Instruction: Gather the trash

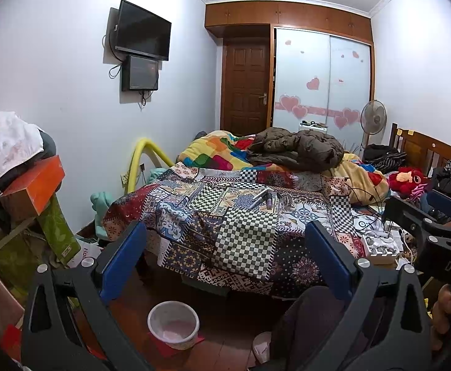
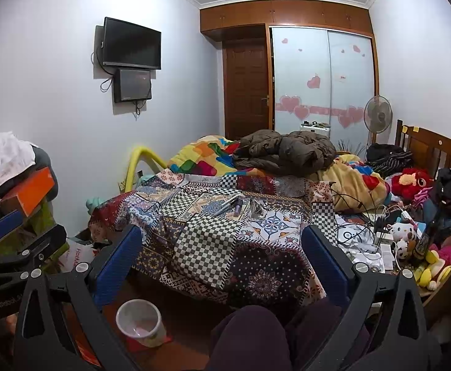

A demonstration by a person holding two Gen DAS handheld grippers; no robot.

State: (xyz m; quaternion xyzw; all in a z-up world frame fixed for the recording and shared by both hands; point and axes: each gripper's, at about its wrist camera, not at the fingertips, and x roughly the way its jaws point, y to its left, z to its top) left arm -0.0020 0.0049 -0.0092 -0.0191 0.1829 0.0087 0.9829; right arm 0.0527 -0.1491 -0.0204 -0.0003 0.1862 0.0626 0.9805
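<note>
A few small pieces of trash lie together on the patchwork bedspread: a silvery tube [image 1: 258,199] [image 2: 228,204], a purple tube [image 1: 269,201] [image 2: 238,208] and a crumpled clear wrapper [image 1: 285,201] [image 2: 256,211]. A white waste bin [image 1: 173,324] [image 2: 140,321] stands on the floor by the bed's foot. My left gripper [image 1: 225,253] is open and empty, held in the air short of the bed. My right gripper [image 2: 222,259] is open and empty too, also short of the bed.
The bed [image 2: 265,278] carries a brown jacket [image 1: 299,148], a colourful blanket [image 1: 216,151], cables and plush toys [image 2: 410,182]. Boxes and clothes are piled at left [image 1: 31,191]. The person's knees [image 2: 250,337] are below. A fan [image 1: 373,119] stands by the wardrobe.
</note>
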